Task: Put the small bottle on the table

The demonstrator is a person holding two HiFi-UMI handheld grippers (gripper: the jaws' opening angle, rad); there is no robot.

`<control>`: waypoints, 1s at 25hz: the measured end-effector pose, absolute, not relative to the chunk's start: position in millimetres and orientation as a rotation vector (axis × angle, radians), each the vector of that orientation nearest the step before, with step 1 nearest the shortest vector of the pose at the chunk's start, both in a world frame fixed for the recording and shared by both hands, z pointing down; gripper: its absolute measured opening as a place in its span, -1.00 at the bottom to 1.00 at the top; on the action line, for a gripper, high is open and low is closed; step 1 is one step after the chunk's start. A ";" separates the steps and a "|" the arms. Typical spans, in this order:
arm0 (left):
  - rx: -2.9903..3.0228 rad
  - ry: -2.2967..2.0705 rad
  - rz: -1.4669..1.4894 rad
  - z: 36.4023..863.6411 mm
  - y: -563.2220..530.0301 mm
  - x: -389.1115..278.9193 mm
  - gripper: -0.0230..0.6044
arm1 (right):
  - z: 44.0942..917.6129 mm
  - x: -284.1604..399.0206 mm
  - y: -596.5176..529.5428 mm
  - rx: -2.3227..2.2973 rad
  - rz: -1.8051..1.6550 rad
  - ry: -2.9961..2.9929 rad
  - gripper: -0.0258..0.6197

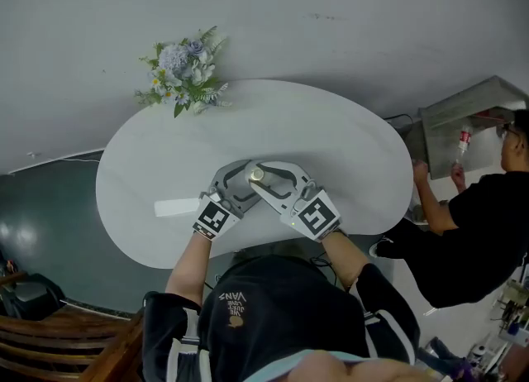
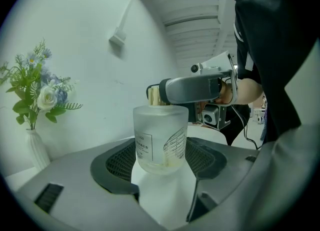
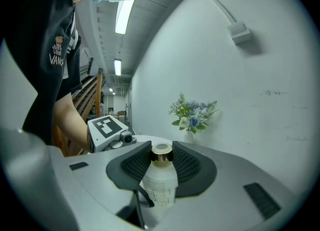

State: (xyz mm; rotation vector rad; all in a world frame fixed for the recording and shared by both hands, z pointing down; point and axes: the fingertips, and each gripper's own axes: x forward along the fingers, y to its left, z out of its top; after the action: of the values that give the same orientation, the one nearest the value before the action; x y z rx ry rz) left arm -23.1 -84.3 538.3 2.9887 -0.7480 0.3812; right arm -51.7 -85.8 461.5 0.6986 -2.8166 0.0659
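A small frosted-glass bottle (image 1: 257,175) with a gold cap stands upright on the white oval table (image 1: 331,140), near its front edge. In the left gripper view the bottle's body (image 2: 160,140) fills the gap between the dark mesh pads. My left gripper (image 2: 161,151) is shut on it, pads against its sides. My right gripper (image 3: 161,153) comes from the opposite side and is shut on the gold cap (image 3: 161,150), with the bottle's body (image 3: 160,187) hanging below the pads. In the head view the left gripper (image 1: 240,182) and right gripper (image 1: 269,182) meet at the bottle.
A vase of blue and white flowers (image 1: 183,70) stands at the table's far left edge by the wall. A flat white object (image 1: 176,207) lies left of my left gripper. Another person (image 1: 471,231) works at a metal cabinet (image 1: 471,112) to the right. Wooden furniture (image 1: 58,347) sits low left.
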 end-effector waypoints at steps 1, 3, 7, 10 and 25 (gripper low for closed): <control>2.983 -0.750 0.386 541.3 -86.3 -22.3 0.14 | 464.3 -51.5 -87.8 0.693 0.073 -2.822 -0.46; 2.969 -0.754 0.395 547.0 -90.3 -20.2 0.14 | 470.8 -49.5 -92.0 0.676 0.071 -2.824 -0.46; 2.948 -0.760 0.430 560.5 -98.4 -17.3 0.13 | 484.7 -45.4 -100.9 0.654 0.071 -2.804 -0.46; 2.934 -0.758 0.453 569.3 -104.8 -14.9 0.13 | 493.4 -43.2 -107.8 0.644 0.065 -2.800 -0.46; 2.889 -0.772 0.562 611.4 -146.0 -3.2 0.13 | 534.2 -31.9 -148.8 0.614 0.076 -2.783 -0.46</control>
State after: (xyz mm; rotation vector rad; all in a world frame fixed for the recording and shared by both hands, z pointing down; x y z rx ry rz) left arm -3.2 -146.0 611.4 2.8890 -0.7721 0.5618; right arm -31.9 -148.8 534.2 0.6138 -2.7831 0.0759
